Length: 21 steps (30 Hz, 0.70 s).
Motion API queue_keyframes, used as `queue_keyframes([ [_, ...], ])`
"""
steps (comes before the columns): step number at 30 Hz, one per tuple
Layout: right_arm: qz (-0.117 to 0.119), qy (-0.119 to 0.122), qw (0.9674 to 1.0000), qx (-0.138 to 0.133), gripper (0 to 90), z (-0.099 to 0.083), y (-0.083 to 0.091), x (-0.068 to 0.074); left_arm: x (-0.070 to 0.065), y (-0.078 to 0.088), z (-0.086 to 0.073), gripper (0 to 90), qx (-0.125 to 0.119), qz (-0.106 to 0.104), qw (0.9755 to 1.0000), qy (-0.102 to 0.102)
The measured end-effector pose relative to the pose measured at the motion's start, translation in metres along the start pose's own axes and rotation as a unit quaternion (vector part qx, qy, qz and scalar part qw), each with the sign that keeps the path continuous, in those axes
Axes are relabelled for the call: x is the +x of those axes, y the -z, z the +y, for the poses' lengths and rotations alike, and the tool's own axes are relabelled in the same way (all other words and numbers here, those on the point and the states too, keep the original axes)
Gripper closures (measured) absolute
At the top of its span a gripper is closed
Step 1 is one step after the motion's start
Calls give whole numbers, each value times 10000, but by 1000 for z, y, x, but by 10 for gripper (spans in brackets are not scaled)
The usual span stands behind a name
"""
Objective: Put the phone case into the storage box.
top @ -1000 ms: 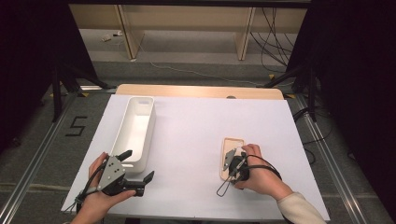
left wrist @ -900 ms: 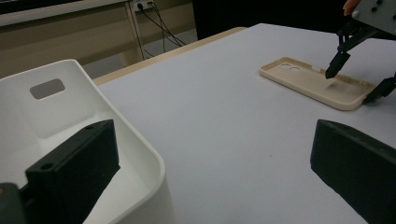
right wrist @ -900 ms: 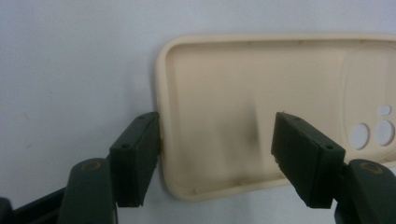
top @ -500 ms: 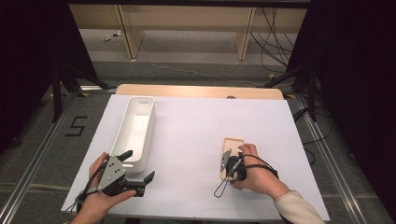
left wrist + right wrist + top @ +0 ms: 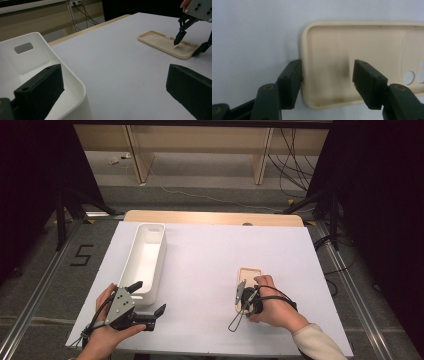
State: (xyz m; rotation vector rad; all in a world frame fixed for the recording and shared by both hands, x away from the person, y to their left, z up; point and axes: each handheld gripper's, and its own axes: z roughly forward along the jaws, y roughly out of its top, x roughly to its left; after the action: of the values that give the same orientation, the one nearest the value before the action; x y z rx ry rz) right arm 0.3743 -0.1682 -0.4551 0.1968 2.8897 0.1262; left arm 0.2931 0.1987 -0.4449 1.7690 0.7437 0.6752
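The phone case (image 5: 248,286) is lying flat on the white surface (image 5: 210,270), open side up, toward the right half and nearer the front edge than the back, its two camera holes at the end pointing away from the person. The right gripper (image 5: 245,298) is standing over the case's near end, held by the right hand (image 5: 272,307) that is coming in from the front right corner. In the right gripper view its jaws are straddling one long wall of the phone case (image 5: 352,55): one jaw is sitting just outside that wall, at or very close to it, the other is hanging over the inside floor, well clear of the wall, so the jaws are parted and not pinching anything; they have just been closing, with the case wall between them. In the left gripper view one jaw tip is dipping inside the phone case (image 5: 167,43) and the other is standing beyond its rim. The left gripper (image 5: 142,302) is resting in the left hand (image 5: 107,330) near the front left corner, jaws spread wide and empty, one of them reaching over the near end of the white bin (image 5: 145,260). That bin is lying lengthwise along the left side, well apart from the case.
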Motion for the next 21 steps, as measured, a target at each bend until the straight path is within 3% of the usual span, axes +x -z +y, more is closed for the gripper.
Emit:
queue_keyframes([
  [1,-26,107,9999,-32,437,0,-1,-1,0,0,0,11,0,1,10000,0],
  [4,23,6,10000,40,469,1,1,2,0,0,0,11,2,-1,10000,-3],
  [5,30,162,9999,2,494,1,0,0,0,0,0,11,-3,-7,10000,4],
  [7,44,34,10000,68,505,2,1,4,0,0,0,11,1,-7,10000,2],
  [21,153,262,9995,91,650,3,2,7,0,0,0,11,5,-11,10000,-5],
])
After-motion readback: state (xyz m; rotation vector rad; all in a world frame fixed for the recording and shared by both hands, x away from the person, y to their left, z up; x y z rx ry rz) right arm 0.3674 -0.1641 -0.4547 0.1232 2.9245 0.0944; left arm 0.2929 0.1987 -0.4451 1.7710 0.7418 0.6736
